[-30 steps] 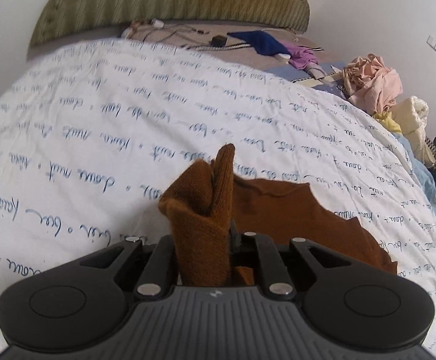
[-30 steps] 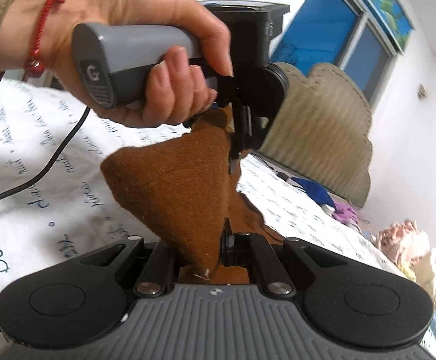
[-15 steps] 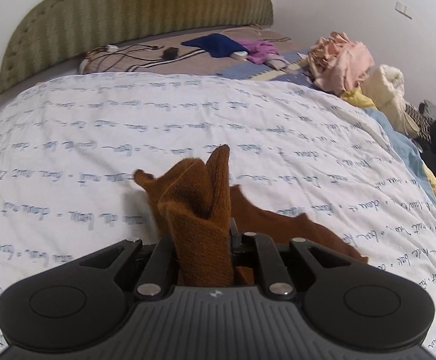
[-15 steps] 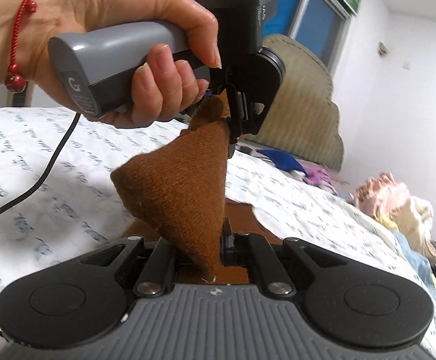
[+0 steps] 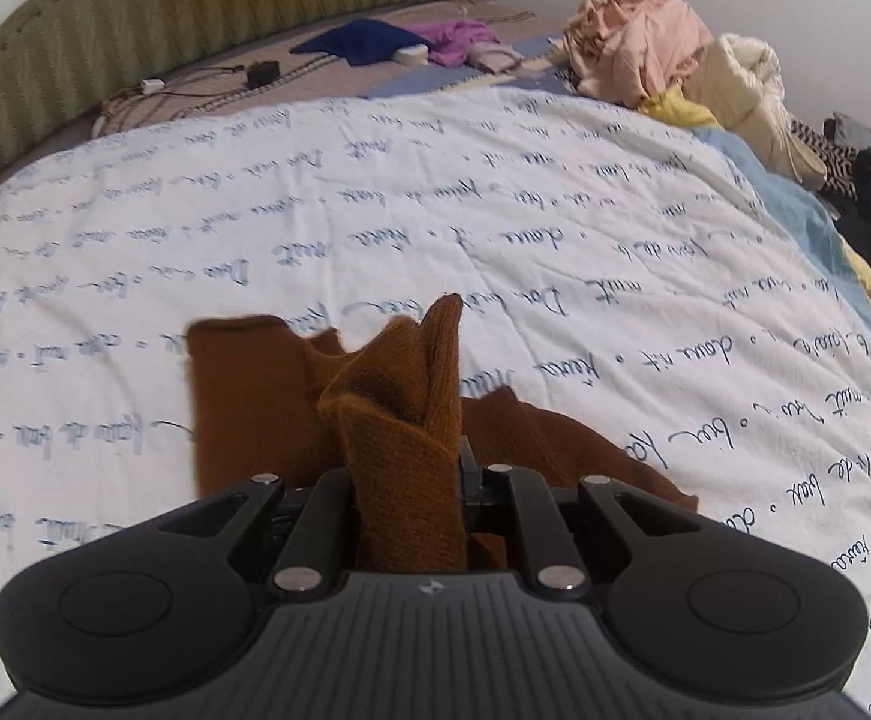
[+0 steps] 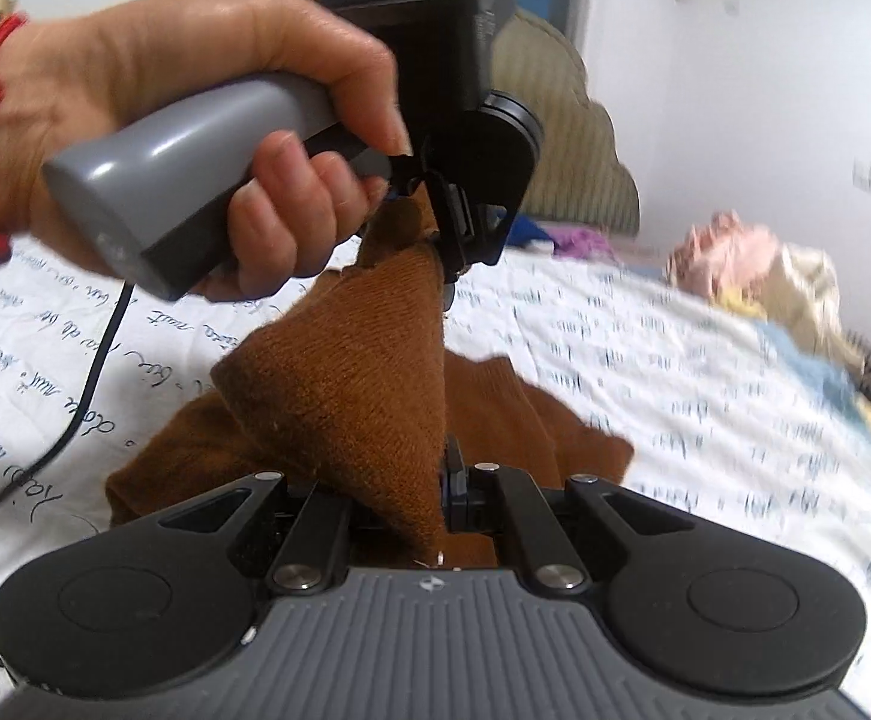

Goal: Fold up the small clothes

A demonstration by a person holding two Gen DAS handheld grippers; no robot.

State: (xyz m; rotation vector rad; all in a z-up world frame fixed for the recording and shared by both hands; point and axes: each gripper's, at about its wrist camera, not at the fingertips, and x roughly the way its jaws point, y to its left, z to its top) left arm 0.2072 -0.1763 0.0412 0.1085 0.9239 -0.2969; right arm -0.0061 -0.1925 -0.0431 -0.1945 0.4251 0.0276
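A small brown knit garment (image 5: 399, 444) hangs over the white bedspread with blue script (image 5: 495, 228). My left gripper (image 5: 411, 480) is shut on one corner of it; the cloth bunches up between the jaws and hides the fingertips. In the right wrist view my right gripper (image 6: 435, 510) is shut on another corner of the same brown garment (image 6: 345, 384). The cloth stretches taut up to the left gripper (image 6: 447, 240), held in a hand just above and ahead. The rest of the garment trails on the bedspread (image 6: 675, 420) below.
A green padded headboard (image 5: 195, 6) stands at the far end. Cables and a charger (image 5: 255, 72), a blue cloth (image 5: 363, 39) and a purple cloth (image 5: 459, 39) lie near it. A pile of pink, cream and dark clothes (image 5: 675, 48) lines the right edge.
Both grippers have swung round with the garment still held. More of the brown cloth now shows spread to the left below the left gripper. The right view has turned towards the clothes pile.
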